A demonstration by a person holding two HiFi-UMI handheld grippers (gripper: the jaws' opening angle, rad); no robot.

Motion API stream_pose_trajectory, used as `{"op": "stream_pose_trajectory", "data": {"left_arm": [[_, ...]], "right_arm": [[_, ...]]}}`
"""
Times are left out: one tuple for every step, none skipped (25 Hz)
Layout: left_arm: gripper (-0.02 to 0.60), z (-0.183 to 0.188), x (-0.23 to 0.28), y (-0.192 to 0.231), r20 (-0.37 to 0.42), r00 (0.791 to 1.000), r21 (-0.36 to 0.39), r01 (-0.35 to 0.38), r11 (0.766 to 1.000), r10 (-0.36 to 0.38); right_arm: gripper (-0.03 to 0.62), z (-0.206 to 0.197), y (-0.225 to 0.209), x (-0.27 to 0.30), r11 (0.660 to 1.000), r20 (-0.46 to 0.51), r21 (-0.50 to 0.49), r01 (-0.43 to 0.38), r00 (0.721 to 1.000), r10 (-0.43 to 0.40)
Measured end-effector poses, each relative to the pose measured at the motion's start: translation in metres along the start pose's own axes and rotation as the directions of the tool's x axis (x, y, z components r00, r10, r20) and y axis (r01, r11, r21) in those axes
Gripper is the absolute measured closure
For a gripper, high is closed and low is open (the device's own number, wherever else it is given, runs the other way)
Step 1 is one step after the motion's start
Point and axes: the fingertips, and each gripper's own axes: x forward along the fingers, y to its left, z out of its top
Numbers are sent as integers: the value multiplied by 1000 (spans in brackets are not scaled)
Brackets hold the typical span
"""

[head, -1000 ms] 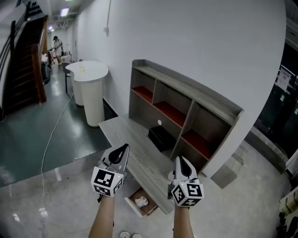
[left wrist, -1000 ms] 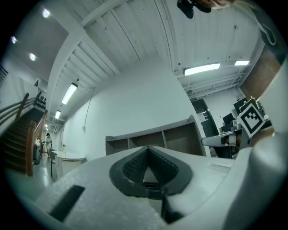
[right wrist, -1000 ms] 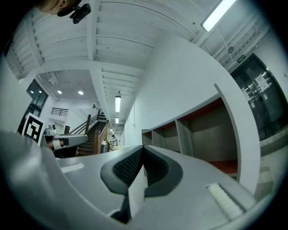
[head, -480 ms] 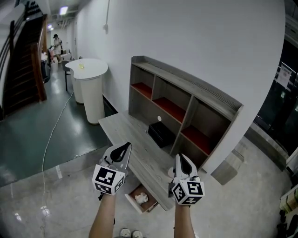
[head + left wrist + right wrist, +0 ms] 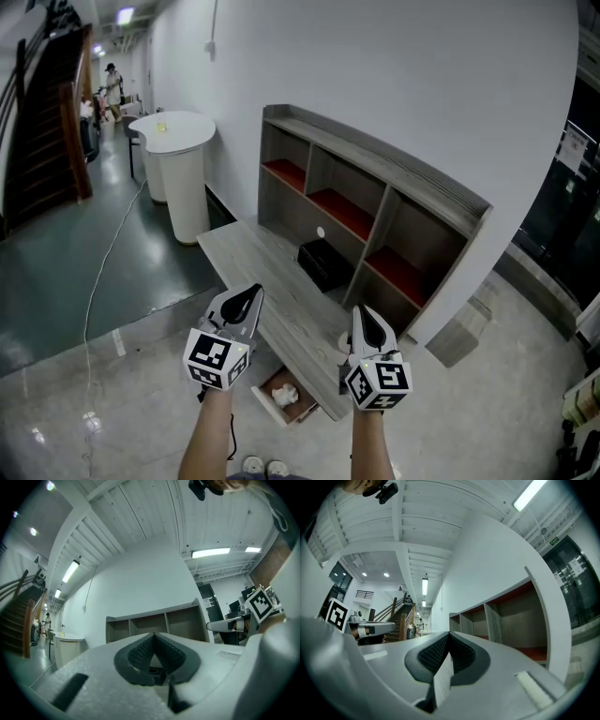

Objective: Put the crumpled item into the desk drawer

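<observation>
Left gripper (image 5: 246,302), right gripper (image 5: 364,314) barely shifted | crumpled item (image 5: 285,395) lies in open drawer (image 5: 265,404) | both jaws pressed together, empty | probably left: shut drawer

The desk (image 5: 251,270), its drawer (image 5: 264,405) and the crumpled item (image 5: 286,395) shifted slightly toward 12 o'clock; 2 shoes (image 5: 263,466) show more at 6 o'clock.

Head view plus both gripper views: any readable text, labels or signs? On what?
No text can be read in any view.
White notice on the dark glass door: print too small to read.
Green sign high on the wall above the glazing: too small to read.
Marker cubes: black and white square patterns only, no letters or numbers.
</observation>
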Motion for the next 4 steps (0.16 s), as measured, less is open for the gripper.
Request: {"op": "stream_pose_trajectory", "data": {"left_arm": [[581, -1, 1, 1, -1, 1000, -2, 0, 1000, 0], [581, -2, 2, 2, -2, 1000, -4, 0, 1000, 0], [581, -3, 3, 3, -4, 1000, -5, 0, 1000, 0], [581, -4, 4, 4, -5, 1000, -6, 0, 1000, 0]], "right_arm": [[585, -1, 0, 1, 1000, -1, -1, 0, 1000, 0], [585, -1, 0, 2, 1000, -2, -1, -1, 1000, 1], [585, -2, 0, 3, 1000, -3, -1, -2, 1000, 2], [585, -2, 0, 4, 1000, -3, -2, -2, 1000, 2]]}}
